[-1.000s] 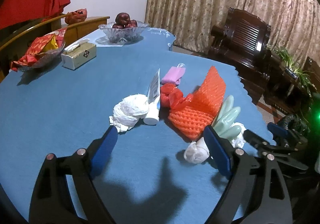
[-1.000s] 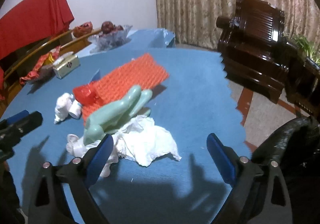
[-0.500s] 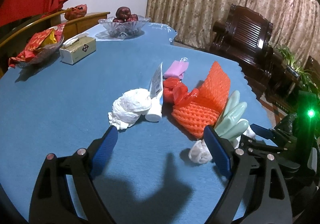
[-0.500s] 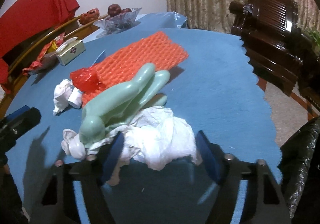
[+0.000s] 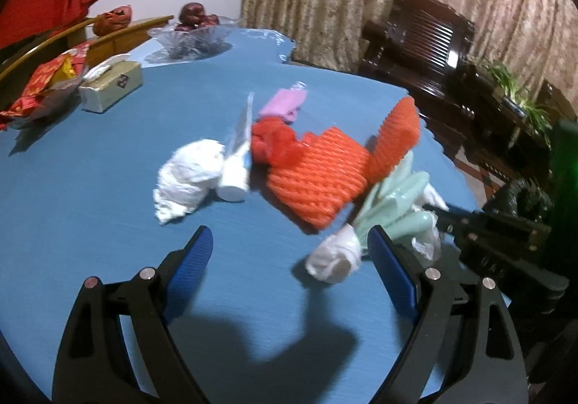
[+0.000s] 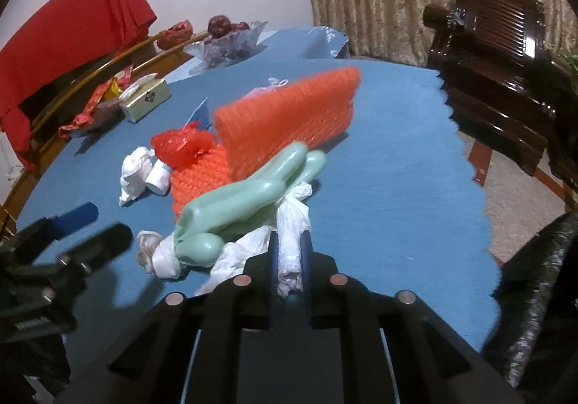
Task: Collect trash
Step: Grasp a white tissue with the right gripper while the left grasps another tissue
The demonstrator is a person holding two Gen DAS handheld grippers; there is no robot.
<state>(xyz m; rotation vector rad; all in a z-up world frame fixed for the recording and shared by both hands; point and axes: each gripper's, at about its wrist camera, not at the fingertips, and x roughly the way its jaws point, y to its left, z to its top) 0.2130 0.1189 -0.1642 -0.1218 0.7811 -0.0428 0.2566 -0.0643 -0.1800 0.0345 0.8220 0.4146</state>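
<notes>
— Right gripper point(image 6: 289, 259): what does it have?
— Its jaws have just closed on the tissue point(image 6: 290, 223), pinched tight between the pads, beside the glove point(image 6: 249, 198).
— And the left gripper point(image 5: 289, 270)?
— Spread wide, nothing between the pads, hovering over the table point(image 5: 90, 169) near the glove.
— Other trash?
— Orange net point(image 6: 285, 122) behind the glove, a white wad point(image 5: 189, 180) and what looks like a tube point(image 5: 236, 165) further left; blur makes that uncertain.

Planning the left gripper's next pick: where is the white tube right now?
In the left wrist view the white tube lies on the blue table, left of centre, cap toward the camera, between the crumpled white tissue and the red plastic wad.
</notes>
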